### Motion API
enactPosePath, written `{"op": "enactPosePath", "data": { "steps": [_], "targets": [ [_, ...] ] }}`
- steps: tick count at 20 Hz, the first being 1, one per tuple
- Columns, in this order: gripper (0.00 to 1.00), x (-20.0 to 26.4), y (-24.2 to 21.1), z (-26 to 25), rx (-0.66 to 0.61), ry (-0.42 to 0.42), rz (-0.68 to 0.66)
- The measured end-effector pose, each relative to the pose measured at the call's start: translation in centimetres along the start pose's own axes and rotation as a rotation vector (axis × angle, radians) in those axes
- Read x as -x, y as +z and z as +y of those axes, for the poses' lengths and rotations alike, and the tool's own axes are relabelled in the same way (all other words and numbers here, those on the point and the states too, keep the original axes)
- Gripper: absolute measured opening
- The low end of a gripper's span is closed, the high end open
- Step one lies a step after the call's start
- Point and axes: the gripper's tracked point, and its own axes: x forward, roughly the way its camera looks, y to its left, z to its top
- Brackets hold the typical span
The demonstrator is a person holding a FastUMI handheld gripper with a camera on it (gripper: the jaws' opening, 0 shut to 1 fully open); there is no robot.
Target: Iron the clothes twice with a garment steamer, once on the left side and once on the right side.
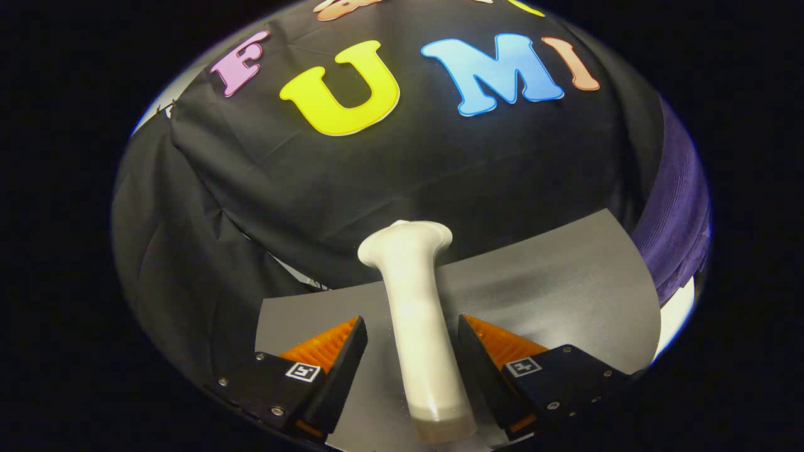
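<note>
the gripper (411, 342) stands with its fingers spread, one on each side of the garment steamer (414, 326), whose pale handle runs straight up the gap between them. there is a visible strip of bench on either side of the handle, so neither pad (326, 344) looks to be pressing on it; i read the gripper as released around the handle, not clamped. the steamer lies on the grey bench (565, 295) with its butt end down by the finger roots and its flared head (407, 237) pointing away, just past the fingertips. beyond the head hangs the black cloth wall (377, 169). well off to the right, past the bench edge, a purple garment (675, 207) hangs or is draped; how it is fixed is not clear from here.

this layout fits two stages: the fingers about to close for a pick-up, or just let go after the steamer was laid down. the garment itself gives no sign of whether either side has been steamed.

if a grasp is the step, it would go best with the handle centred between the pads, so both meet it together and it does not roll. gripping the straight shaft below the flare should give flat contact. the handle looks smooth and rounded, so a firm squeeze seems wise, as the heavier head could tip forward when lifted.
</note>
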Motion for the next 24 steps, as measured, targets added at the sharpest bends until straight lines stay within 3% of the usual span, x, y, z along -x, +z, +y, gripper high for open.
{"op": "enactPosePath", "data": {
  "steps": [4,5,11,17,20,24],
  "targets": [
    [0.71,-0.7,-0.3,-1.2,-0.027,-0.070,0.001],
    [0.58,-0.7,-0.3,-1.1,-0.015,-0.059,0.006],
    [0.40,-0.6,-0.6,-0.9,0.047,-0.047,-0.010],
    [0.34,-0.1,-0.6,-0.9,0.152,-0.127,-0.091],
    [0.33,2.6,-0.3,-1.2,0.205,-0.156,-0.186],
    [0.33,7.5,0.2,-0.8,0.182,-0.088,-0.372]
  ]
}}
